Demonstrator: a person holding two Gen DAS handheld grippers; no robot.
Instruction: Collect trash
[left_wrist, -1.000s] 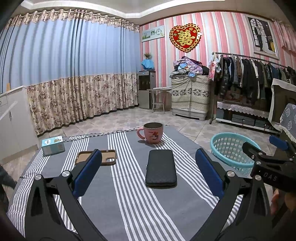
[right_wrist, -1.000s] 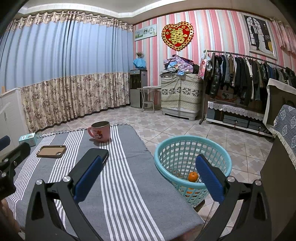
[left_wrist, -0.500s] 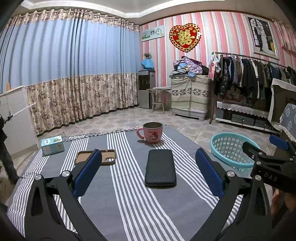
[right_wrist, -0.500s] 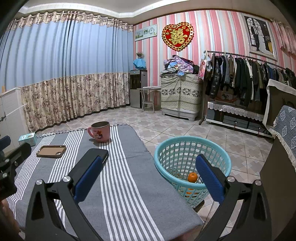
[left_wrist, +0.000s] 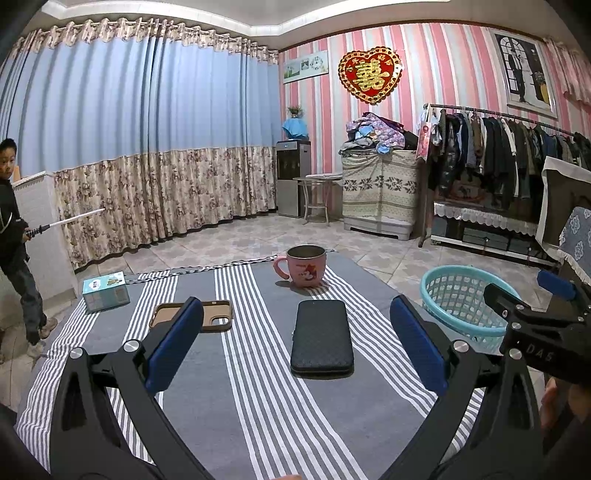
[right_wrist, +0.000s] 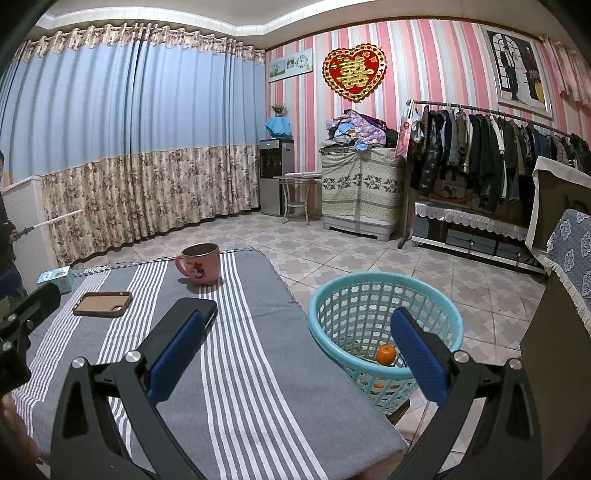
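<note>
A teal mesh basket (right_wrist: 386, 332) stands on the floor off the table's right edge, with an orange (right_wrist: 385, 354) inside it; the left wrist view catches the basket (left_wrist: 458, 299) too. My left gripper (left_wrist: 295, 345) hangs open above the striped tablecloth (left_wrist: 258, 398), nothing between its blue pads, with a black phone (left_wrist: 321, 338) lying ahead of it. My right gripper (right_wrist: 295, 352) is open and empty over the table's right edge, its right finger (right_wrist: 417, 356) in front of the basket. The right gripper's body (left_wrist: 532, 325) shows at the right of the left wrist view.
On the cloth sit a pink mug (left_wrist: 306, 266), a brown phone case (left_wrist: 192, 315) and a small teal box (left_wrist: 105, 291). A person (left_wrist: 14, 236) with a white stick stands at the far left by the curtain. A clothes rack (right_wrist: 491, 155) and a covered cabinet (right_wrist: 360, 192) line the back wall.
Both grippers have stayed put and open. The person at the far left has stepped further into view beside the table.
</note>
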